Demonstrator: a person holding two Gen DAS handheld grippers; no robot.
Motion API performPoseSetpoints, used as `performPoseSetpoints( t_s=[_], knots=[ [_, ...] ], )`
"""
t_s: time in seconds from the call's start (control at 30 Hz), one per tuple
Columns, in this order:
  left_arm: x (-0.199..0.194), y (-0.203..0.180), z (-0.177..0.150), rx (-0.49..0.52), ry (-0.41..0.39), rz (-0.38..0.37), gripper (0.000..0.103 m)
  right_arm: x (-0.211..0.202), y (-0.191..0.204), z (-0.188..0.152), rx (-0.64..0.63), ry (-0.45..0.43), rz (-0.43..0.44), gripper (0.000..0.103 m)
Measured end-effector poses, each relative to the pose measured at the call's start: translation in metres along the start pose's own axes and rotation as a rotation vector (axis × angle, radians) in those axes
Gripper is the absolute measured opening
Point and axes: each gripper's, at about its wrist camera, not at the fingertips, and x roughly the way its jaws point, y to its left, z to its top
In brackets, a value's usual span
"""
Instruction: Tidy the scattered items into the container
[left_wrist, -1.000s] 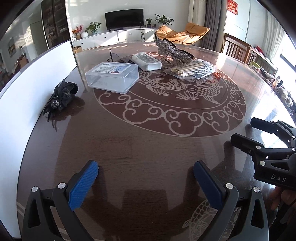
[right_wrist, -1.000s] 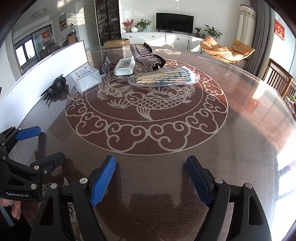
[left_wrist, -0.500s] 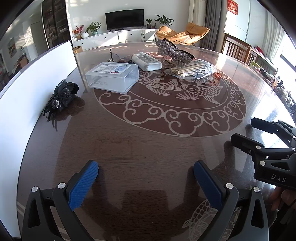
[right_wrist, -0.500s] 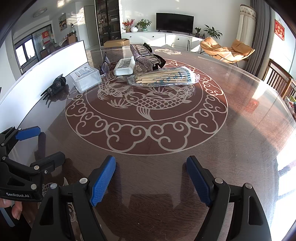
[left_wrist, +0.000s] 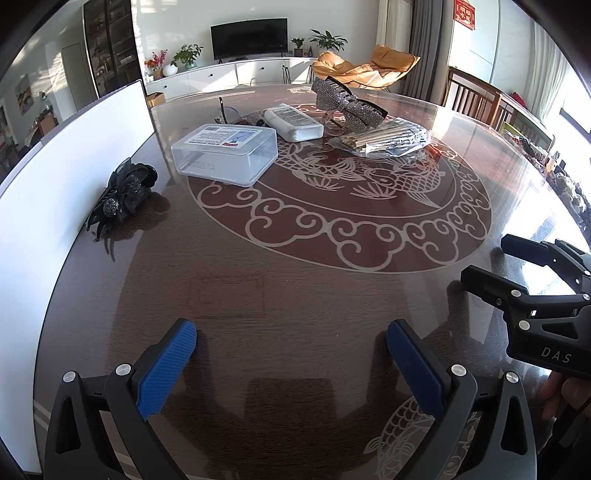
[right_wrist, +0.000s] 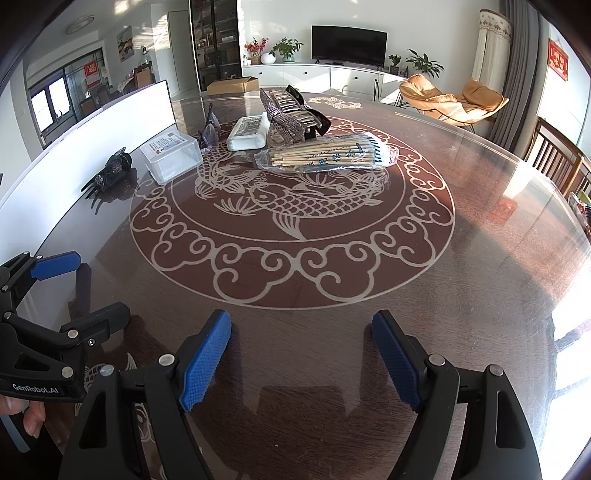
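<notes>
A clear lidded plastic container (left_wrist: 225, 155) (right_wrist: 171, 153) sits on the far left of the round table (left_wrist: 295, 288). A black flower hair clip (left_wrist: 123, 192) (right_wrist: 110, 173) lies left of it, by the white board. Behind the container are a white pack (left_wrist: 293, 122), a rhinestone hair clip (left_wrist: 347, 105) (right_wrist: 291, 114), a bag of wooden sticks (left_wrist: 384, 138) (right_wrist: 325, 153) and glasses (right_wrist: 210, 131). My left gripper (left_wrist: 291, 339) hovers open and empty over the near table edge. To its right, my right gripper (right_wrist: 301, 325) is likewise open and empty, well short of every item.
A tall white board (left_wrist: 74, 155) stands along the table's left edge. Wooden chairs (left_wrist: 476, 96) line the far right side. A person's fingers (right_wrist: 31, 417) hold the left gripper's handle. The near half of the table holds only the engraved fish pattern.
</notes>
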Motion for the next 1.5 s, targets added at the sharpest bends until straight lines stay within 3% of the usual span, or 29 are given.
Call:
performPoseSetpoints(
  t_s=[0.67,0.83,1.1,1.5],
  knots=[
    [0.001,0.000,0.000,0.002,0.002,0.001,0.103,0.000,0.000,0.000,0.000,0.000,0.000,0.080],
    [0.001,0.006,0.003,0.039,0.052,-0.026,0.103,0.000,0.000,0.000,0.000,0.000,0.000,0.080],
    [-0.001,0.035,0.000,-0.013,0.065,0.007,0.103,0.000,0.000,0.000,0.000,0.000,0.000,0.080],
    [-0.002,0.038,-0.001,-0.023,0.058,0.016,0.103,0.000,-0.001,0.000,0.000,0.001,0.000,0.080]
  ],
)
